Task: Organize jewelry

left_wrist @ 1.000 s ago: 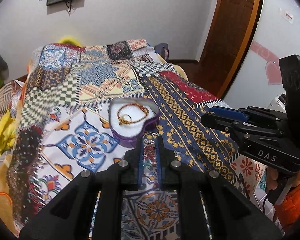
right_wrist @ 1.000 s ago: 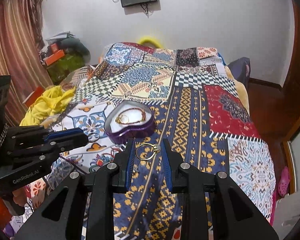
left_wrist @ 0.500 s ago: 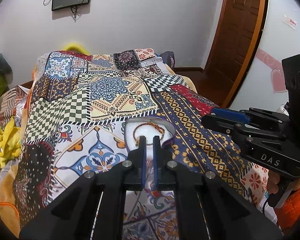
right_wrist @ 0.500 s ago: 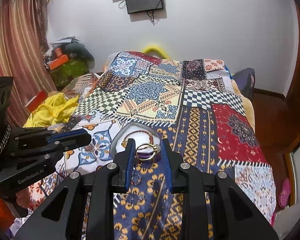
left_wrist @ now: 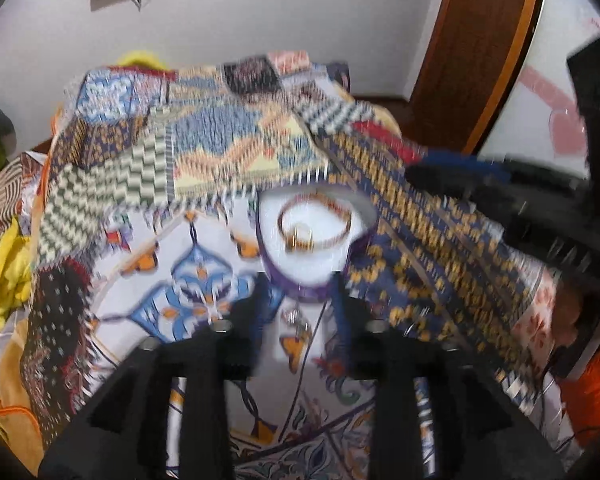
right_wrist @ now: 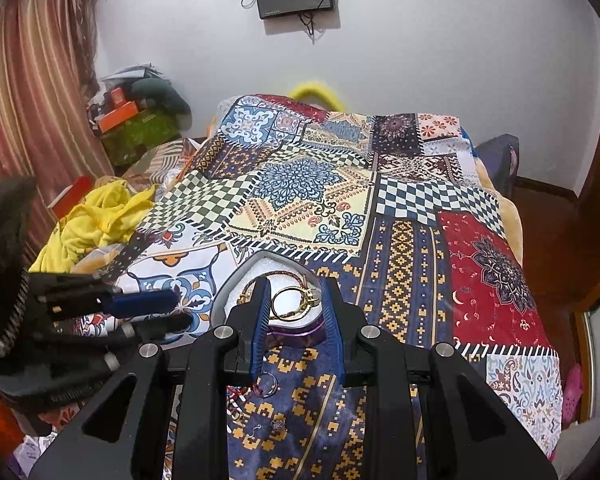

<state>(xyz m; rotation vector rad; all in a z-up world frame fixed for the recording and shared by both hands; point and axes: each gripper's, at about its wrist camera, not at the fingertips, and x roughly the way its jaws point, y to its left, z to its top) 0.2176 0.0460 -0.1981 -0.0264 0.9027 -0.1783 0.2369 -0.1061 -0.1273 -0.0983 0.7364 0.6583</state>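
Observation:
A purple heart-shaped box (left_wrist: 312, 248) with a white lining sits on the patchwork bedspread and holds a gold bracelet (left_wrist: 314, 222). The left wrist view is blurred by motion. My left gripper (left_wrist: 300, 316) is open just in front of the box's near point, over a small pendant and thin chain (left_wrist: 298, 320) on the cloth. My right gripper (right_wrist: 294, 306) is shut on a gold ring (right_wrist: 294, 302), holding it over the box (right_wrist: 236, 292). The left gripper also shows in the right wrist view (right_wrist: 148, 308).
Small loose jewelry pieces (right_wrist: 260, 394) lie on the cloth under my right gripper. Yellow clothes (right_wrist: 96, 220) are heaped at the bed's left side. A wooden door (left_wrist: 484, 52) stands to the right. The bed's right edge (right_wrist: 540, 320) drops to the floor.
My left gripper has opened and pulled back nearer the box's front, moving fast. My right gripper has carried the ring forward over the box.

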